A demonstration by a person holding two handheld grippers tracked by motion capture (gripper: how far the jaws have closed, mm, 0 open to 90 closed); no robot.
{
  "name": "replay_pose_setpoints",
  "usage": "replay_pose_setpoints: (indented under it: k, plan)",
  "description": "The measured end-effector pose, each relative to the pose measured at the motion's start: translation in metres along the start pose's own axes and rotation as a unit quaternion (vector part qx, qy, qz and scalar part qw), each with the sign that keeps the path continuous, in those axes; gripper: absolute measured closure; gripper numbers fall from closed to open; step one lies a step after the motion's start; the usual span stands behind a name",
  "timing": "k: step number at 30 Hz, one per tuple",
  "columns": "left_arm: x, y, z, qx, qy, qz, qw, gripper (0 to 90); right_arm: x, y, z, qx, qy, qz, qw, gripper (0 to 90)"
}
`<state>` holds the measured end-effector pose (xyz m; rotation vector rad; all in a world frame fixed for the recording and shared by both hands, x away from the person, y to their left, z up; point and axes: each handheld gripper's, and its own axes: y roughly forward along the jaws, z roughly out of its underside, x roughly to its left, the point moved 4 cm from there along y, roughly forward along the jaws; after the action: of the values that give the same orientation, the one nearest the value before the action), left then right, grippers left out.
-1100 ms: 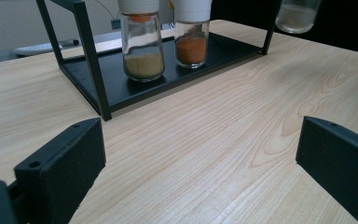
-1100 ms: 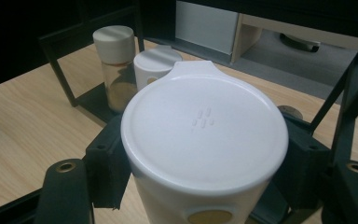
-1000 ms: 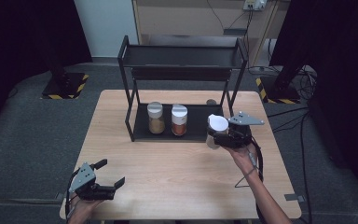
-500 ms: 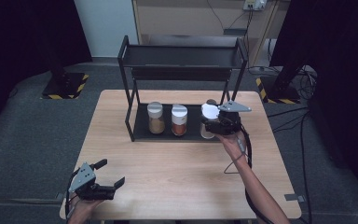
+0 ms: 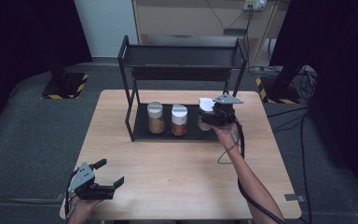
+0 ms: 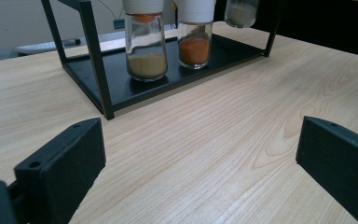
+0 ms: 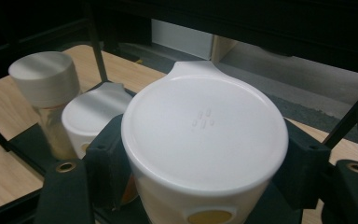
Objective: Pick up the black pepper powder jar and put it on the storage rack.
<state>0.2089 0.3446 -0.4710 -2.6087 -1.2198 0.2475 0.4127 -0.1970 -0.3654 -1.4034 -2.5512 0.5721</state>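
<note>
On the bottom shelf of the black rack [image 5: 142, 130], at about one o'clock from the middle of the wooden table [image 5: 186, 172], the right gripper [image 5: 214, 116] squeezes a white-lidded spice jar [image 7: 205, 140] tight between its jaws. Two more spice jars, one tan [image 5: 155, 117] and one orange [image 5: 179, 120], stand just beside it toward nine o'clock. Down at seven o'clock, the left gripper [image 5: 113, 186] rests with its jaws spread wide and nothing between them.

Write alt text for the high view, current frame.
The right gripper holds a white-lidded spice jar at the lower tier of a black two-tier rack, beside two jars already standing there. The left gripper rests open and empty near the wooden table's front-left corner.
</note>
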Motion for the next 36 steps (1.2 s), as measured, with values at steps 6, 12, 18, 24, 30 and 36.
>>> replay_pose_setpoints:
  k: [6,12,18,24,30,36]
  plan:
    - [0.0,0.0,0.0,-0.001,-0.001,-0.001,1.0,0.6,-0.002,0.013,0.004,0.002,0.003,0.007,1.0,30.9]
    - [0.0,-0.001,0.0,-0.001,-0.001,-0.002,1.0,0.6,-0.002,0.025,0.012,0.01,0.006,0.014,0.9998,30.9]
    - [0.0,0.0,0.0,0.001,0.0,-0.002,1.0,0.6,-0.001,0.035,0.022,0.016,0.011,0.018,0.9997,30.8]
    - [0.0,0.0,0.0,0.003,0.002,-0.001,1.0,0.7,-0.003,0.041,0.028,0.023,0.015,0.012,0.9995,30.8]
    - [0.0,0.0,0.0,0.003,0.003,-0.001,1.0,0.7,-0.003,0.042,0.034,0.027,0.02,0.01,0.9994,30.9]
    - [0.0,0.0,0.0,0.003,0.003,-0.001,1.0,0.7,-0.003,0.042,0.037,0.028,0.026,0.009,0.9992,30.9]
